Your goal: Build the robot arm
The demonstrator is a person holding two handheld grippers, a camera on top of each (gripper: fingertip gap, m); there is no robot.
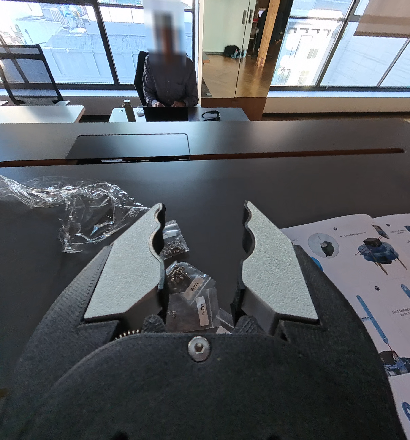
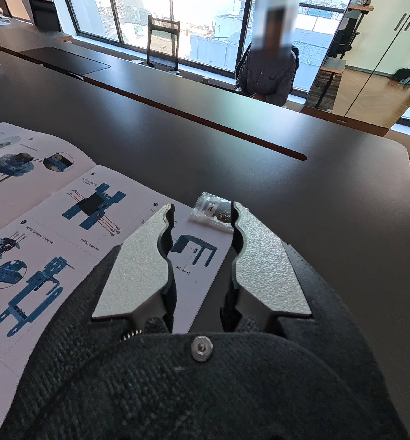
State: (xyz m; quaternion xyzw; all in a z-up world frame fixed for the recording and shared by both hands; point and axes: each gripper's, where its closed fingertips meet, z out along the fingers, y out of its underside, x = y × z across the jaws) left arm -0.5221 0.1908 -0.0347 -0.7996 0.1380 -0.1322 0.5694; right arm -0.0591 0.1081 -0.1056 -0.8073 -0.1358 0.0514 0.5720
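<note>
Hovering, my left gripper [image 1: 204, 209] gapes above small screw bags [image 1: 189, 283]; my right gripper [image 2: 202, 209], also spread, hangs over the manual [image 2: 56, 214] beside another bag [image 2: 213, 210].

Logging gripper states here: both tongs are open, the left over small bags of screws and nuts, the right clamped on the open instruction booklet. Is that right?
Not quite. The right wrist view shows the right tongs open too, clamping nothing, above the booklet corner beside a small bag. The left tongs are indeed open over the hardware bags.
</note>
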